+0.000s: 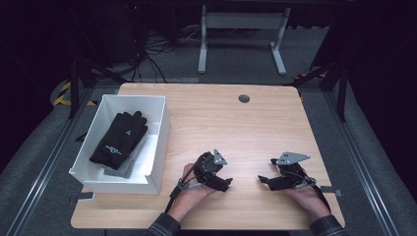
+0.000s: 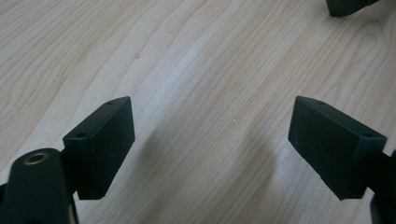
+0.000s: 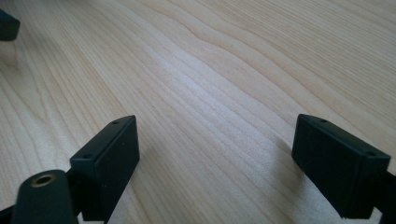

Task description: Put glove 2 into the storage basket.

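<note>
My left gripper (image 1: 224,185) rests low over the wooden table (image 1: 236,128) near its front edge, held in a hand. Its jaws stand wide apart in the left gripper view (image 2: 210,109), with bare wood between them. My right gripper (image 1: 264,180) sits a short way to the right, pointing left toward the other. It is open too (image 3: 217,121), with nothing between its jaws. A black glove (image 1: 120,137) lies in a white bin (image 1: 162,123) at the table's left, on top of a grey glove (image 1: 127,167).
A round grommet (image 1: 244,98) is set in the table's far edge. The right gripper's jaw tip (image 2: 345,5) shows at the top of the left gripper view. The left gripper's jaw tip (image 3: 7,25) shows at the right gripper view's upper left. A table frame (image 1: 241,29) stands beyond.
</note>
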`<state>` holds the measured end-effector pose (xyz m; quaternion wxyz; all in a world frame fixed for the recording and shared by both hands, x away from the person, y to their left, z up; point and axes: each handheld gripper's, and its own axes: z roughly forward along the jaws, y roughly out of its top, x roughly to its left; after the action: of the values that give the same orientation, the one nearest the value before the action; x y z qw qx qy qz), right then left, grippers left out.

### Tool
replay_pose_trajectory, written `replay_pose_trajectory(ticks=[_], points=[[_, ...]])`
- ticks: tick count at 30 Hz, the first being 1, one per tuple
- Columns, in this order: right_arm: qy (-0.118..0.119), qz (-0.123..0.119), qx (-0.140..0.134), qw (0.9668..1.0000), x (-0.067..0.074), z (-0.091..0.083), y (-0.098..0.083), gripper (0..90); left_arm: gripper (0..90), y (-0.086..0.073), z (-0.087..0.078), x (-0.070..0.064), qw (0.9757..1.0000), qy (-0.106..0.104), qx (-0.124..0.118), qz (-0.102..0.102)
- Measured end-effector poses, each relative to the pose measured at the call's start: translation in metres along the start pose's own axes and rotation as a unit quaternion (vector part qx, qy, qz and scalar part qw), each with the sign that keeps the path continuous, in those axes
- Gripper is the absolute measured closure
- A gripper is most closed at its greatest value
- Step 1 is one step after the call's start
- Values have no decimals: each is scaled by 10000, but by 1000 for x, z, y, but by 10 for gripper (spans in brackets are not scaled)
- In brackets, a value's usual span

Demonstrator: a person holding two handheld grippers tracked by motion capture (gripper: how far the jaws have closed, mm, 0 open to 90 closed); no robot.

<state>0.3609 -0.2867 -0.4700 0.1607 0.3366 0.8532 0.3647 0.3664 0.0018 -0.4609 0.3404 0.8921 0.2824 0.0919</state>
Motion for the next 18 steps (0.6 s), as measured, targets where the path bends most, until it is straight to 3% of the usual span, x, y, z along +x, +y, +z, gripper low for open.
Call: replay_pose_trajectory(ticks=[4,10,18], points=[[6,3,-4,10000,0,0,0,153,110,-2,6,-1,9999,13,116,78],[4,-2,0,10000,0,0,0,153,0,-8,11,1,9995,-161,-85,246],[7,-5,-2,10000,0,0,0,153,0,-10,10,2,9994,-177,-141,255]])
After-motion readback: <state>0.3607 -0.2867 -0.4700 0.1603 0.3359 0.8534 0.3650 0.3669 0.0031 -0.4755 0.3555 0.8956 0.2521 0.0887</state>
